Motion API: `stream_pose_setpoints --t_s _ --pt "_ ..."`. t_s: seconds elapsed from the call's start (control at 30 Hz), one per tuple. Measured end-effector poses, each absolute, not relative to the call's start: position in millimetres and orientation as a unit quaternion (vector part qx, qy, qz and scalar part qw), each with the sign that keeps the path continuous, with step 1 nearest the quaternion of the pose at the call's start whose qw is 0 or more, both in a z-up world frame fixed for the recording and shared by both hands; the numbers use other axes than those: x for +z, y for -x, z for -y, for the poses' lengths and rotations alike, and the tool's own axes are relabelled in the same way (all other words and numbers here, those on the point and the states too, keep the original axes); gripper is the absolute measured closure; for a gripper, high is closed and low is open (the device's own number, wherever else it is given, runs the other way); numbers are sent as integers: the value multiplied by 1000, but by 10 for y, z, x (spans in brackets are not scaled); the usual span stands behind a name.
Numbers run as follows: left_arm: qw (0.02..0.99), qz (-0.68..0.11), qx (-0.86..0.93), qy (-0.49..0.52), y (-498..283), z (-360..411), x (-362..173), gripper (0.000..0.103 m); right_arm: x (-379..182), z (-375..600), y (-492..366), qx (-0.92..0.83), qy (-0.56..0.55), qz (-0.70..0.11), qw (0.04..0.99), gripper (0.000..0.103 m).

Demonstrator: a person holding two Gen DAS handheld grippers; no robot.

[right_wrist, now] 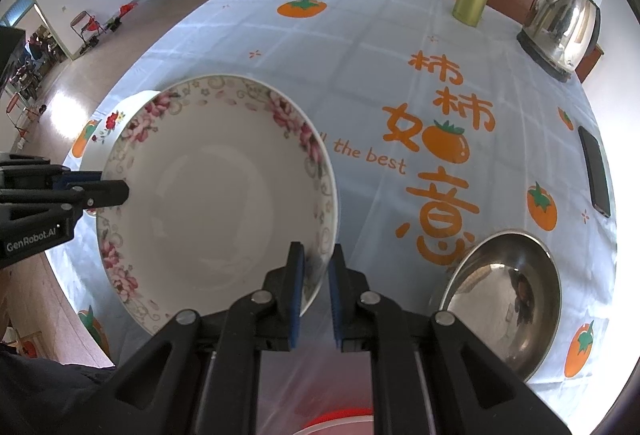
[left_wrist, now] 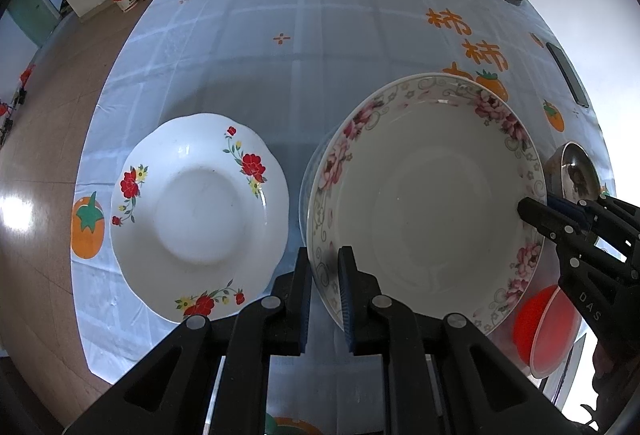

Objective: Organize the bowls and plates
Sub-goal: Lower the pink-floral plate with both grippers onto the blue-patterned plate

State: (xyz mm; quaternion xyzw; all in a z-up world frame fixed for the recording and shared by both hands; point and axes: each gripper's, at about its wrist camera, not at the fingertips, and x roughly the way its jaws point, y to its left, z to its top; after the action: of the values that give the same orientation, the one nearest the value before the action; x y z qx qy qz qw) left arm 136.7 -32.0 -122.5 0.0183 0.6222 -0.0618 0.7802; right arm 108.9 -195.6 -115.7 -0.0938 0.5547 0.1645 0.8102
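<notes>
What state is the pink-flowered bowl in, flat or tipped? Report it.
Tipped: the pink-flowered bowl is lifted off the tablecloth, rim pinched by the left gripper and right gripper.

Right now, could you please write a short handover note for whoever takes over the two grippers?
Left gripper: shut on the near-left rim of the pink-flowered bowl.
Right gripper: shut on the opposite rim of the same bowl, which is held tilted above the tablecloth.
Red-flowered plate: flat on the cloth, left of the held bowl.
Steel bowl: on the cloth, to the right.
Red plastic bowl: near edge, below the right gripper.
Done: nothing stacked yet.
Left: probably set the held bowl down, then gather the other dishes.
</notes>
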Motion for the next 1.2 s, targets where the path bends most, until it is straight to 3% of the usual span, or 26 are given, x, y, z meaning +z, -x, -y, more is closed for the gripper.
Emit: stream_pose_setpoints --t_s 1.2 --pt "763 -644 -59 -10 -1499 303 -1481 88 -1339 1894 -1224 163 108 -581 790 91"
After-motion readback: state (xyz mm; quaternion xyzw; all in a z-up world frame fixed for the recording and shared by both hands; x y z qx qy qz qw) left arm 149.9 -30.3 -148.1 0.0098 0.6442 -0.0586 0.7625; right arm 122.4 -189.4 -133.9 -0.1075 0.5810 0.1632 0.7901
